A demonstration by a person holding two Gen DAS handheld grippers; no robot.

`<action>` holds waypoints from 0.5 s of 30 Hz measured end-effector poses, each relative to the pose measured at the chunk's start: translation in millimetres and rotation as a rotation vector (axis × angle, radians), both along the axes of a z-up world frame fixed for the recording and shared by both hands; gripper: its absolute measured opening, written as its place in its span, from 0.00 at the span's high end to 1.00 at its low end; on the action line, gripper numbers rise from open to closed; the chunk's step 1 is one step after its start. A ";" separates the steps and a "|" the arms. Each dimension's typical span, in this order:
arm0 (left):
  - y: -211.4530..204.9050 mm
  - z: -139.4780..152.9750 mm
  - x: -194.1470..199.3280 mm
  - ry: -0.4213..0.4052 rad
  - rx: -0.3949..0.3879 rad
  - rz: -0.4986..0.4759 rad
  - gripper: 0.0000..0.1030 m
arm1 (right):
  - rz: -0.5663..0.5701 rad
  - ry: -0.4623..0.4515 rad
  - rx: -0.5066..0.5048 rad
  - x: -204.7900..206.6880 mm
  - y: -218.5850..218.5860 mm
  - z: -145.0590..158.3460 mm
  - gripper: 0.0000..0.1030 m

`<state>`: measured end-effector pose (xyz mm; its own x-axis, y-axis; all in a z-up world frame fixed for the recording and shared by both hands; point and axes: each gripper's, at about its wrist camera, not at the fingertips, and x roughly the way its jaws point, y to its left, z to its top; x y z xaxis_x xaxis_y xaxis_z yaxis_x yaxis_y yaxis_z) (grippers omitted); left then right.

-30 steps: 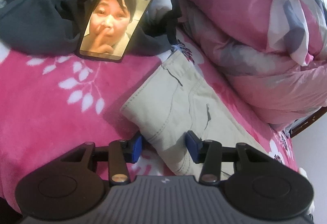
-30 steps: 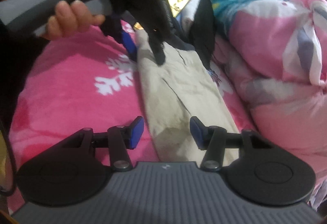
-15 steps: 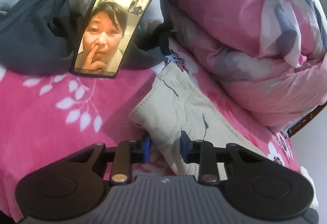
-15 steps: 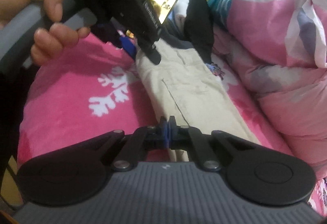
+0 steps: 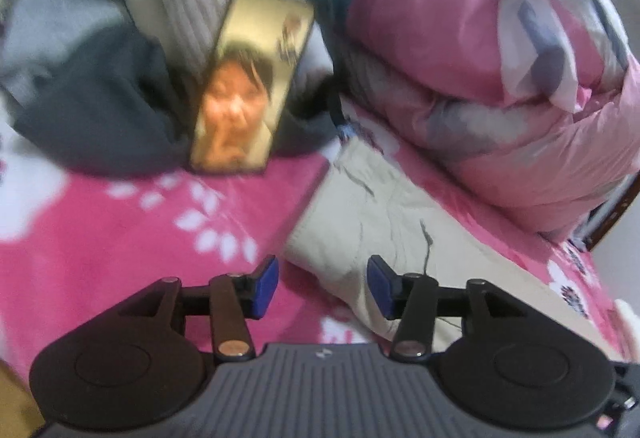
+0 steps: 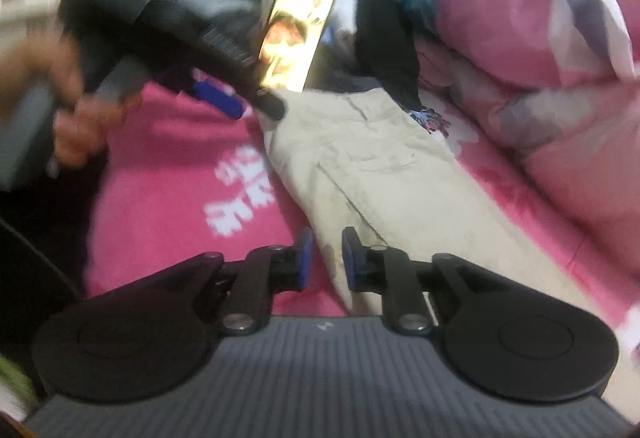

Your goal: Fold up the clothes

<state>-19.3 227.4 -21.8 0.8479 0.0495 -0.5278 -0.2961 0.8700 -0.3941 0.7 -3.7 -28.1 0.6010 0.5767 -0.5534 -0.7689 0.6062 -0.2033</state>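
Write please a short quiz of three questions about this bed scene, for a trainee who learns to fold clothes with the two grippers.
1. True or false: the beige trousers lie on the pink blanket.
2. What leans on the clothes pile behind the trousers? A) a book B) a phone C) a mirror
3. Fill in: the edge of the trousers lies between the fingers of the right gripper, and the left gripper is at their ____ end.

Key
1. True.
2. B, the phone with a lit screen.
3. Waist; both grippers' jaws are opening.
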 end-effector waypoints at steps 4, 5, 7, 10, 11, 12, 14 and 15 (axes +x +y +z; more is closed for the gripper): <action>-13.4 20.5 -7.5 -0.078 0.080 -0.034 0.52 | -0.117 0.093 0.154 5.8 -30.3 14.5 0.79; -17.4 24.3 -3.1 -0.088 0.084 -0.061 0.52 | -0.155 0.110 0.181 7.4 -38.7 15.7 0.79; -26.5 27.2 11.7 -0.087 0.085 -0.111 0.52 | -0.230 0.147 0.229 10.2 -57.2 16.4 0.79; -38.3 20.6 35.3 -0.042 0.119 -0.139 0.52 | -0.338 0.188 0.279 9.4 -90.0 13.6 0.79; -38.9 15.4 40.8 -0.018 0.139 -0.131 0.52 | -0.379 0.197 0.285 7.6 -102.3 11.1 0.79; -39.5 10.2 46.3 0.005 0.159 -0.124 0.52 | -0.421 0.206 0.287 5.3 -115.3 7.8 0.79; -40.0 1.8 53.3 0.042 0.197 -0.106 0.52 | -0.506 0.242 0.290 -1.8 -142.6 1.0 0.79; -39.5 0.2 51.7 0.047 0.214 -0.095 0.52 | -0.555 0.270 0.301 -5.5 -159.3 -3.1 0.79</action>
